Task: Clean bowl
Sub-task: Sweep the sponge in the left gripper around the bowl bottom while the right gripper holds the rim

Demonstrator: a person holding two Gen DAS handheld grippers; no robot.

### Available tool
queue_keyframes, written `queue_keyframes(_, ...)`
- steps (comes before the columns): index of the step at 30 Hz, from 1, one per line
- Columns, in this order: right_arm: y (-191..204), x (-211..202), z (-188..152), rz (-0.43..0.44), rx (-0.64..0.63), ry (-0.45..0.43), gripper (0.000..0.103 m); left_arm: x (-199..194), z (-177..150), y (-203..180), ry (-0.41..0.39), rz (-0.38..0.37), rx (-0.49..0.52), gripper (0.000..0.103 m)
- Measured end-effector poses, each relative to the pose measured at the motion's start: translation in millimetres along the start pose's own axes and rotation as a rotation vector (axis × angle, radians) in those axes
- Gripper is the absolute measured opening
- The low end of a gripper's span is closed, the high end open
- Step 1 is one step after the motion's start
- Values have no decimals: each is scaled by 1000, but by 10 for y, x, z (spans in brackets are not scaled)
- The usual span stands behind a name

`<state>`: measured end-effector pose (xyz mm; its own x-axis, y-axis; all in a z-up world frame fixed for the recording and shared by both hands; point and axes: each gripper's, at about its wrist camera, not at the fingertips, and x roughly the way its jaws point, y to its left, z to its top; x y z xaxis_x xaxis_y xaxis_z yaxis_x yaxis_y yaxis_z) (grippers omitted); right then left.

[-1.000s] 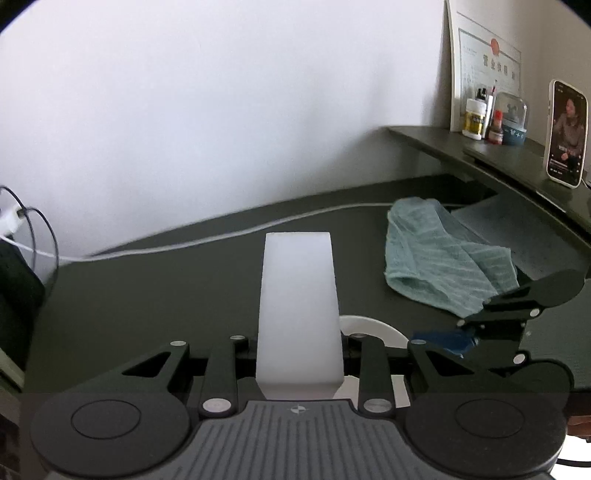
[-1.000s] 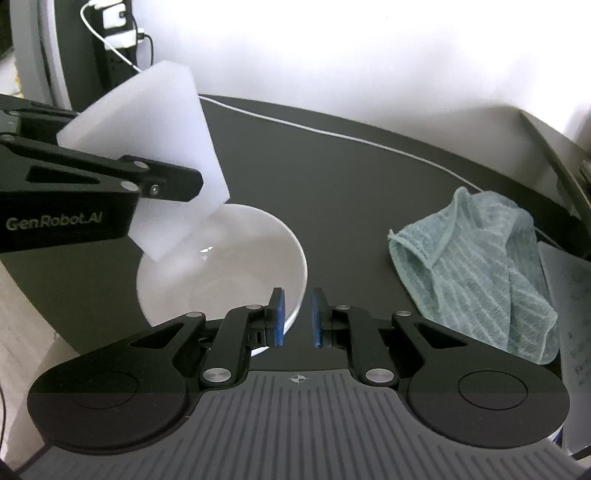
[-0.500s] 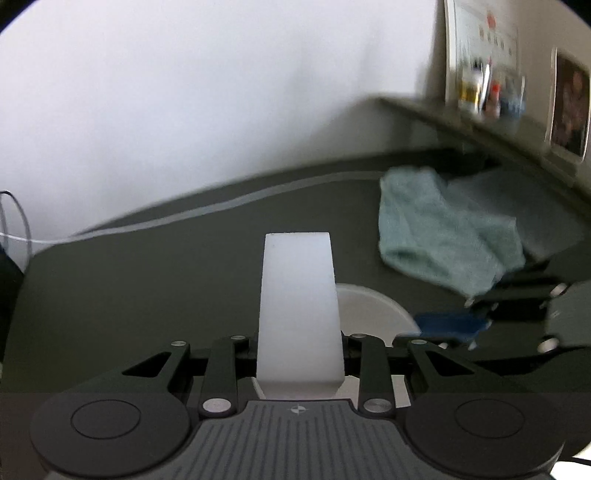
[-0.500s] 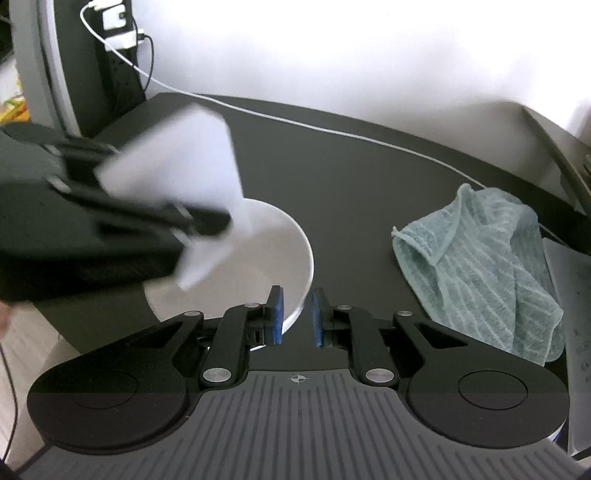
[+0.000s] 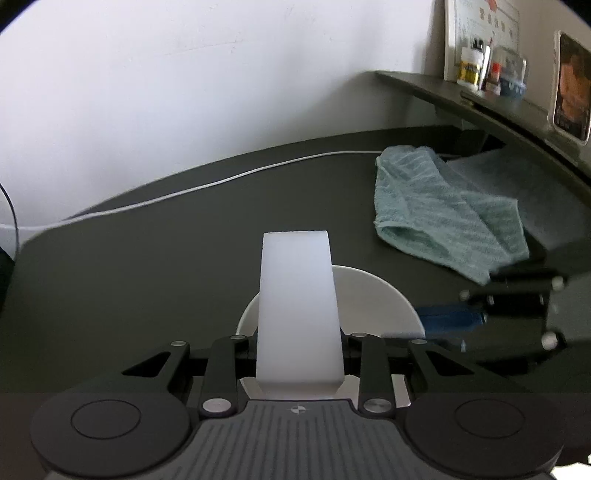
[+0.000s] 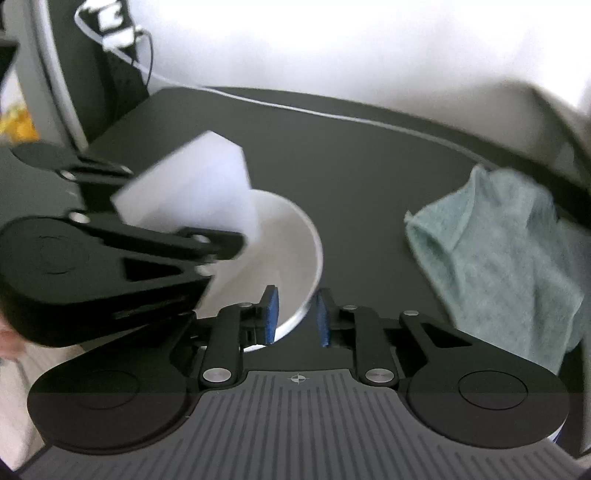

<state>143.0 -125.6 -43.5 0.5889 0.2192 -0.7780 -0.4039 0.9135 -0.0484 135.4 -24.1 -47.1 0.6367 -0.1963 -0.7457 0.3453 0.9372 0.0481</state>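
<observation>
Home office: dark desk, shelf with framed certificate.

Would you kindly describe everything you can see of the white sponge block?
The white sponge block is a plain, matte, foam-like slab with flat faces and square edges, without visible marks. The left gripper is shut on its lower part, so its far end sticks out forward, tilted over the white bowl. In the right wrist view its lower corner reaches inside the bowl's rim; whether it touches the inner wall is blurred. Nothing else touches it.
</observation>
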Motion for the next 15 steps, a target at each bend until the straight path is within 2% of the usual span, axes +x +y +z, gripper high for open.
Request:
queue_keyframes(3, -6, 25, 85, -18, -60, -6, 23, -39, -35, 20, 10, -3, -7, 31)
queue_keyframes(5, -39, 57, 149, 1, -73, -7, 27, -77, -74, 29, 18, -15, -33, 31)
queue_keyframes(8, -58, 128, 240, 20, -75, -5, 29, -125, -101, 12, 8, 33, -39, 30)
queue_keyframes(11, -84, 104, 230, 20, -29, 6, 31, -108, -67, 66, 3, 56, -77, 30)
queue_keyframes(12, -106, 55, 181, 35, 23, 8, 31, -109, -56, 79, 0, 62, -74, 30)
queue_keyframes(15, -142, -27, 88, 69, 96, 7, 32, -112, -29, 122, -4, 50, -79, 30)
